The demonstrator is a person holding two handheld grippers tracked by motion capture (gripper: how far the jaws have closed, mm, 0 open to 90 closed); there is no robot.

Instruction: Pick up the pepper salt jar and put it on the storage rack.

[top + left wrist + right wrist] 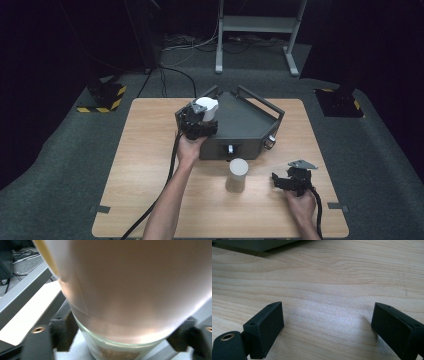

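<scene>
The left gripper [198, 121] held a white cup [207, 108] over the near-left corner of the dark grey tray [250, 125], its jaws clamped on either side of the cup's lower wall; in the left gripper view the cup [130, 290] loomed close, with the tray's rail [22, 292] behind it. Whether the cup touched the tray floor could not be told. A second cup [237, 175] stood upright on the wooden table [145, 165] just in front of the tray, untouched. The right gripper [289, 181] rested low near the table's right edge, jaws spread wide with nothing between them, only bare table [327, 302] ahead. By the look of it, the work stood about halfway: one cup at the tray, one left to handle.
</scene>
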